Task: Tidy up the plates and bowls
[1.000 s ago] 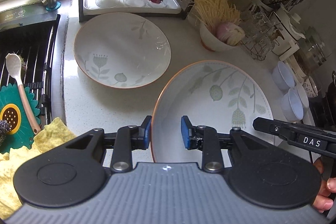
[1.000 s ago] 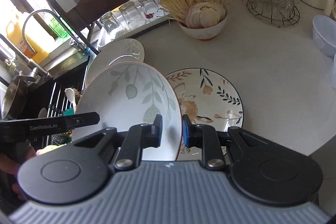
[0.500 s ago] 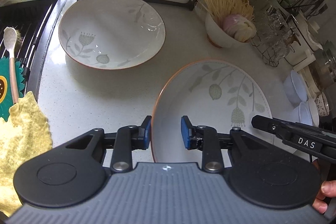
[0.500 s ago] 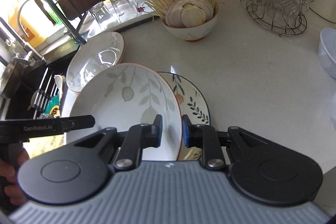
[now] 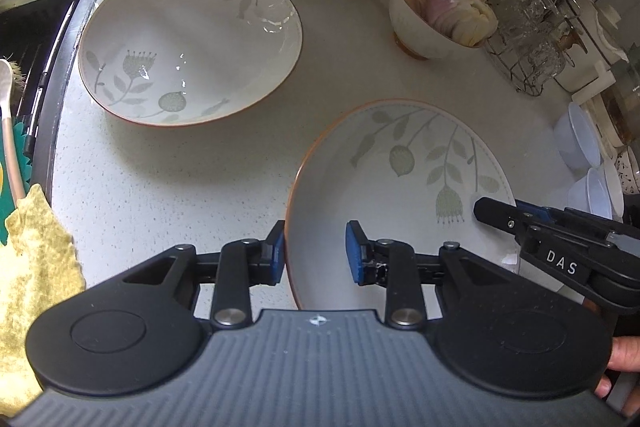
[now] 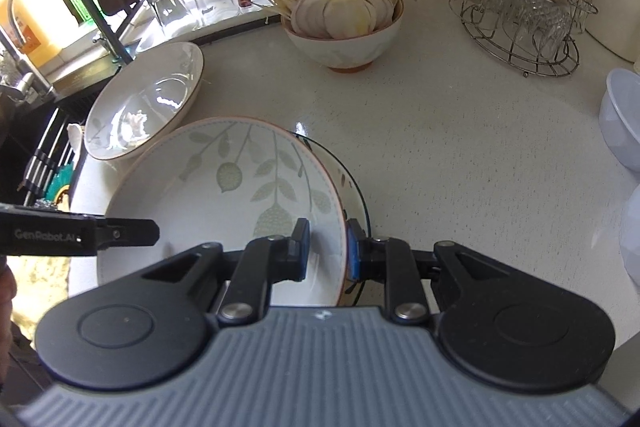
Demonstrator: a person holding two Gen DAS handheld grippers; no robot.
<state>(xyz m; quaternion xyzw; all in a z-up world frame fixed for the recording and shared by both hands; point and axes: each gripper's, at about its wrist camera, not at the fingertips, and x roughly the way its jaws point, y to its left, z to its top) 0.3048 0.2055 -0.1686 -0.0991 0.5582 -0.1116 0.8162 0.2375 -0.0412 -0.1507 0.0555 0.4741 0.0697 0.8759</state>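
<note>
Most of the dark-rimmed plate is hidden under my bowl; only its right edge shows. Both grippers tilt steeply down. My left gripper straddles the bowl's left rim, jaws partly open; whether both pads touch I cannot tell. My right gripper pinches the right rim. A second bowl sits apart near the sink, bare counter between.

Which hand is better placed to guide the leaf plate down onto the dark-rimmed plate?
Probably right. The right tool grips the leaf plate at the rim beside the dark-rimmed plate, visible under that edge; the left tool holds the opposite rim.
</note>
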